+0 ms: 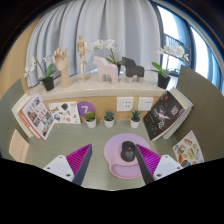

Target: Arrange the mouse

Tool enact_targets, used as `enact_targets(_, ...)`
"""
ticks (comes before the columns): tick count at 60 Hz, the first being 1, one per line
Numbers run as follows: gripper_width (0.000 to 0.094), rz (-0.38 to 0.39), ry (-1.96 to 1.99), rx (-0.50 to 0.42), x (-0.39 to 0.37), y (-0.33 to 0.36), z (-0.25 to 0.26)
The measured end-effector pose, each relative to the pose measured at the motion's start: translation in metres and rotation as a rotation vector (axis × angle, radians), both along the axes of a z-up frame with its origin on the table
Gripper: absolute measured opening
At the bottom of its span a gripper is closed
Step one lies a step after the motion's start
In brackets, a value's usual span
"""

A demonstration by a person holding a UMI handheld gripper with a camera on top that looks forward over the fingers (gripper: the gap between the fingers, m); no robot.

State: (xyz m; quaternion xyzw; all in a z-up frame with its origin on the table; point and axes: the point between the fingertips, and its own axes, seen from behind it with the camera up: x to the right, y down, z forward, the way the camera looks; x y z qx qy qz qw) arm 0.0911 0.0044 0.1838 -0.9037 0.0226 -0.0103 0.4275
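On the far left of the desk an open magazine leans against the raised shelf, where a potted plant and a wooden hand model stand. Nearer, the left finger of the gripper shows its magenta pad, well apart from its partner, so the gripper is spread wide. Further right, three small potted plants line the foot of the shelf, with a white orchid and two animal figures above them. Between the fingers lies a round lilac mouse pad, and on it sits the dark mouse, nearer the right finger, though whether they touch cannot be told; there is a clear gap to the left one. To the right, a dark book leans against the shelf, and another magazine lies flat near the right side.
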Motion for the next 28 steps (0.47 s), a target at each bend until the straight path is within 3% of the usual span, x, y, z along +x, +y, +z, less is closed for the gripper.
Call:
enact_targets(10, 0.0862, -0.010, 0.003, 0.032, -0.036, -0.044, 0.031)
enact_targets(28, 0.0864, 0.005, -0.014, 0.024, -0.092, -0.111, 0.040)
